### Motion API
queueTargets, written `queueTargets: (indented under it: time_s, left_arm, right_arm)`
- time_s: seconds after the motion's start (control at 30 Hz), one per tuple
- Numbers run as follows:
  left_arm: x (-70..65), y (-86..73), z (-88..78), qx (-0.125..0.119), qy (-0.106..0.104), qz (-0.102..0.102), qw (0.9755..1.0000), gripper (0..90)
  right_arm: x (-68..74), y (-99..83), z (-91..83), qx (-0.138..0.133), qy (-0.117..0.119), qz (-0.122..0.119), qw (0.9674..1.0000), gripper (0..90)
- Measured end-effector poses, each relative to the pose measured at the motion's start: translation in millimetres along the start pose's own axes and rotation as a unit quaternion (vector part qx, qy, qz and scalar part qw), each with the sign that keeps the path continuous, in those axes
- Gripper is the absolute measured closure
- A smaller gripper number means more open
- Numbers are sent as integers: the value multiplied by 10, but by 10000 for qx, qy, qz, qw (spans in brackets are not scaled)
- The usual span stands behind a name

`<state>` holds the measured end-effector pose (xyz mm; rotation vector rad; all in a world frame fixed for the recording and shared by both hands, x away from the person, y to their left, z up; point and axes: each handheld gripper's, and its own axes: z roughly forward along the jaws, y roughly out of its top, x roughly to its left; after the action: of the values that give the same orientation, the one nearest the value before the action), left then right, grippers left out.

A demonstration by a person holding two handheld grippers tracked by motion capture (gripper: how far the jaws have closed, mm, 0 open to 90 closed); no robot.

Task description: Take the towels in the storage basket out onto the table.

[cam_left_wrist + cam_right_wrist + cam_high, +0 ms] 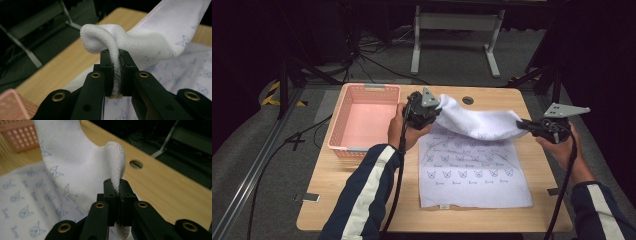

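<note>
A: Starting nearest the person, what lay on the table [337,200]?

B: The near hem of a white towel [474,175] printed with small blue faces lay flat close to the six o'clock edge. From there the cloth ran toward twelve o'clock and stayed flat over about its near two thirds.

A: And beyond that?

B: The far edge was off the wood, hanging in a sagging fold between the two tools. The left gripper [432,111] had the far left corner, at about eleven o'clock from the towel's middle. In the left gripper view its jaws were shut tight on the corner [116,72], the terry hem squeezed between the pads and curling over above them.

A: The other one?

B: The right gripper [526,125] was at about two o'clock from the towel's middle, over the table's right edge. In the right gripper view its jaws were likewise clamped on the far right corner [117,185], a small tip of cloth standing up past the pads. Both hands were raised above the tabletop.

A: Anything else on the table?

B: A pink basket [337,132] with latticed walls sat at about nine o'clock from the left gripper, apart from the towel. Farther on, near the twelve o'clock edge, there was a round hole [467,100] in the tabletop.
</note>
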<state>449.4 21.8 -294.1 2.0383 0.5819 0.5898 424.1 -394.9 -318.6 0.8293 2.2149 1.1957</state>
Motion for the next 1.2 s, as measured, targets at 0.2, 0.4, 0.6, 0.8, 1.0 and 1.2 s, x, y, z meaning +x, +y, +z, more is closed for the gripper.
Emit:
queueTargets:
  time_s: [0.2, 0.4, 0.6, 0.8, 1.0, 1.2]
  left_arm:
    - [-252, -134, -348, -352, -540, 299, 9975, 833]
    - [-719, -644, -456, -55, -1379, 740, 9877, 829]
    - [-1152, -1420, -335, 1040, -1873, 1045, 9712, 827]
    - [-1249, -1657, -155, 1570, -1872, 1383, 9598, 812]
    - [-1179, -1677, -176, 1468, -1866, 1225, 9637, 794]
    - [-935, -1389, -209, 987, -1316, 1045, 9808, 817]
  right_arm:
    - [175, 13, -390, -390, 387, -307, 9980, 867]
    - [449, -344, -615, -159, 942, -670, 9932, 867]
    - [714, -1074, -671, 728, 1534, -670, 9832, 867]
    - [832, -1455, -431, 1445, 1671, -710, 9727, 854]
    - [858, -1552, -371, 1506, 1769, -629, 9706, 825]
    - [726, -1357, -404, 951, 1083, -651, 9874, 866]
